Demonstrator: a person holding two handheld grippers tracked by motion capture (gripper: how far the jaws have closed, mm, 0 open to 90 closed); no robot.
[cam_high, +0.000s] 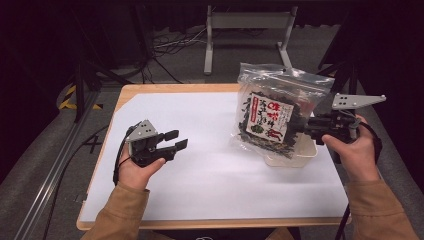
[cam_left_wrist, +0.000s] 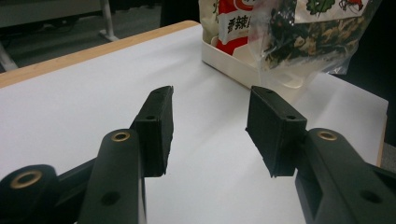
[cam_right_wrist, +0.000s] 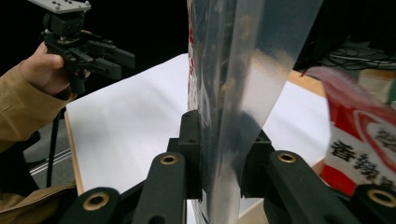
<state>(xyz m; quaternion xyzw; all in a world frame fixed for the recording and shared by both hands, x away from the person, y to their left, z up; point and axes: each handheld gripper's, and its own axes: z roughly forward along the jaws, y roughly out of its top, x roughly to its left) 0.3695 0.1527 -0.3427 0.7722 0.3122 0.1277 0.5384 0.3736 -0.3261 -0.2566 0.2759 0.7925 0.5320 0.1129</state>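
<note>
The left gripper hovers low over the white table, jaws apart with nothing between them. The right gripper clamps the edge of a clear seaweed bag, held upright above the cream tray. A red packet stands in that tray. Current step, as judged: lifting the bag out. Next move requires carrying it clear of the tray wall without snagging.
</note>
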